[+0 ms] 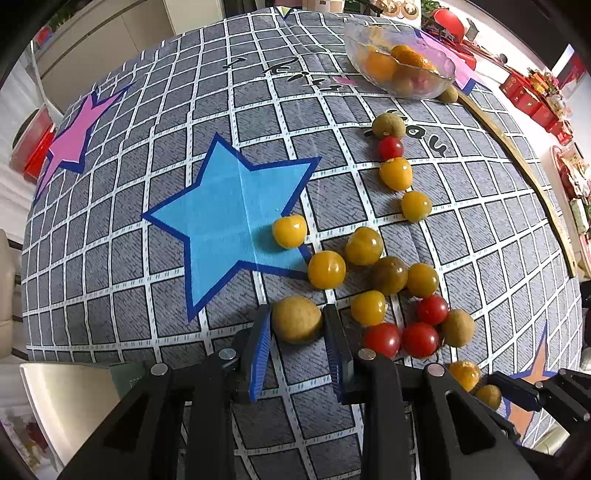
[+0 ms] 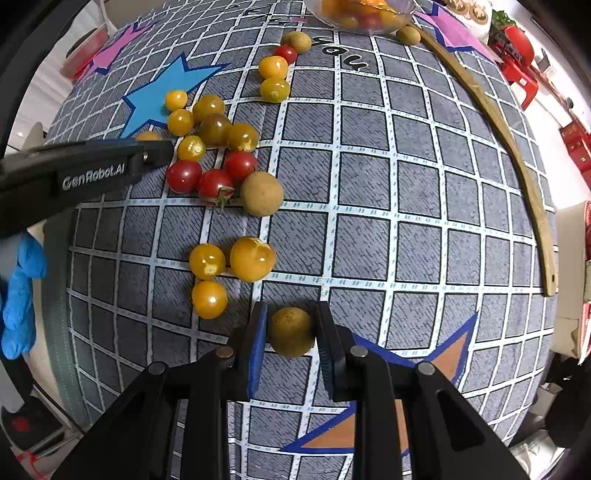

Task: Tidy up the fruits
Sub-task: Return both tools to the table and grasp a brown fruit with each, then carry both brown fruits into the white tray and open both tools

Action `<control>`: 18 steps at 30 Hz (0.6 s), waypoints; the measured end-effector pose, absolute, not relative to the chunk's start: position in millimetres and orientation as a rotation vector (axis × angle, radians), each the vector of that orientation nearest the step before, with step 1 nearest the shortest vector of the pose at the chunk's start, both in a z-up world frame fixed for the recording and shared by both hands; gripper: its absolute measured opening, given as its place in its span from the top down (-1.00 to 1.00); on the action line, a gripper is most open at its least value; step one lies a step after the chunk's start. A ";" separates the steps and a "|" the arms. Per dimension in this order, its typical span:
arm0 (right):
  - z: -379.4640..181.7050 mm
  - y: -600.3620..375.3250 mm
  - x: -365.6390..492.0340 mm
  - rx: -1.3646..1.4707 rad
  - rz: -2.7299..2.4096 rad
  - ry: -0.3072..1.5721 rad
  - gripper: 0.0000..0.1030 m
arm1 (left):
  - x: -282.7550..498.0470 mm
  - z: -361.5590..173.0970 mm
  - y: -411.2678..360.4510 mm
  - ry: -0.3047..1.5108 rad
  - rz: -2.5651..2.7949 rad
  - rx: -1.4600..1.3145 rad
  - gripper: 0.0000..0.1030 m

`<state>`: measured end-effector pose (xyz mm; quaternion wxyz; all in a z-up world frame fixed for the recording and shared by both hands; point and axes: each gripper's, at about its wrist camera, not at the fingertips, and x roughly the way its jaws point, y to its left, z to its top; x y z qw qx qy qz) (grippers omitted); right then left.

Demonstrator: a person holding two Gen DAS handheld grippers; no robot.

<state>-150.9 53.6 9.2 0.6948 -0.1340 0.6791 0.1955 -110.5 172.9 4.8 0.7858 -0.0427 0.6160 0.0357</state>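
Observation:
Several yellow and red cherry tomatoes (image 1: 384, 280) and tan longans lie loose on a grey checked tablecloth (image 1: 147, 258). My left gripper (image 1: 297, 323) is shut on a tan longan (image 1: 295, 318), both blue pads touching it. My right gripper (image 2: 290, 330) is shut on another tan longan (image 2: 291, 331) low over the cloth. A glass bowl (image 1: 400, 59) holding oranges and small fruit stands at the far right of the left wrist view and shows at the top of the right wrist view (image 2: 360, 14). The left gripper body (image 2: 74, 173) shows at the left of the right wrist view.
A blue star (image 1: 229, 221), a pink star (image 1: 74, 136) and an orange star (image 2: 436, 373) are printed on the cloth. A curved wooden strip (image 2: 509, 147) runs along the table's right edge. Red boxes (image 1: 532, 99) stand beyond it. A blue-gloved hand (image 2: 20, 291) is at the left.

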 end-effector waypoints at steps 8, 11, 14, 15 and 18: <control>19.0 34.5 -148.1 -0.212 0.455 1.536 0.46 | -122.4 30.9 185.5 1.294 0.098 -0.127 0.43; 25.9 35.8 -141.8 -0.186 0.469 1.538 0.46 | -136.7 40.0 192.0 1.278 0.100 -0.138 0.43; 33.3 34.1 -135.0 -0.162 0.473 1.539 0.46 | -151.8 50.9 201.5 1.262 0.120 -0.163 0.43; 36.1 31.9 -131.8 -0.158 0.472 1.537 0.45 | -158.4 51.8 205.1 1.259 0.125 -0.173 0.43; 43.5 30.8 -121.3 -0.142 0.473 1.536 0.45 | -178.1 56.2 213.6 1.252 0.138 -0.198 0.43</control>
